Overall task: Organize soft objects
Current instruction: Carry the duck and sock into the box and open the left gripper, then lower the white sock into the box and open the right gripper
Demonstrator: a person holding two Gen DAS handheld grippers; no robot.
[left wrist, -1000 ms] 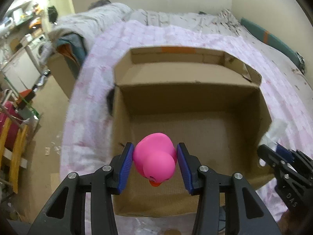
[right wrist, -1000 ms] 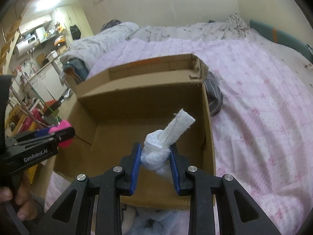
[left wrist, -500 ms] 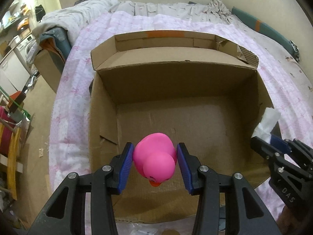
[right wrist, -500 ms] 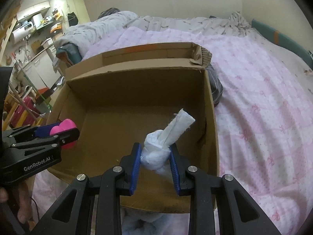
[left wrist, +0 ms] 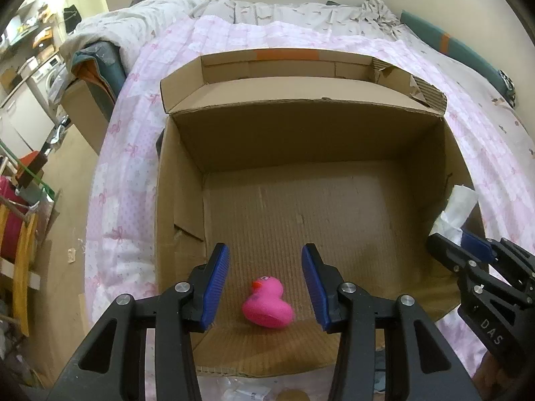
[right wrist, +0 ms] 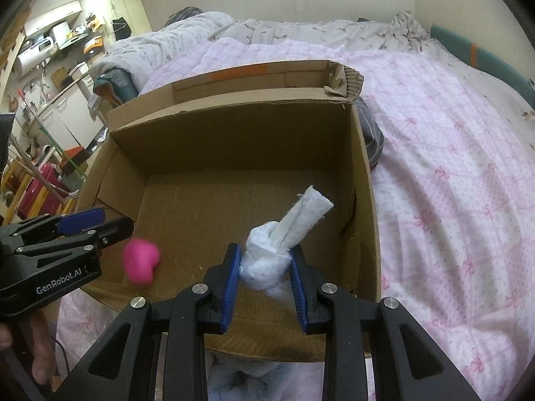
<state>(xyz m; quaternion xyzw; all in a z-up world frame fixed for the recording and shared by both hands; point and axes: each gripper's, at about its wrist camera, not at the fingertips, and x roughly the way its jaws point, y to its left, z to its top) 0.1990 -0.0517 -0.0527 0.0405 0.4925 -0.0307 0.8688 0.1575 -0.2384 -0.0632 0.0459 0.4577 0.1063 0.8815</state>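
Step in hand: dropping soft items into the cardboard box [left wrist: 180, 200] on the bed [right wrist: 451, 167].

Left gripper [left wrist: 265, 284]: jaws wide apart, empty; pink duck [left wrist: 267, 304] lies on the box floor, lower centre, between and below them.

Right gripper [right wrist: 265, 284]: jaws clamped on knotted white cloth [right wrist: 267, 257] above the box.

Next, likely: open and release it.

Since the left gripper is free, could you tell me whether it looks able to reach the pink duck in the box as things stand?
Probably yes: the left gripper is open directly above the pink duck, which lies alone on the cardboard box floor with nothing between them.
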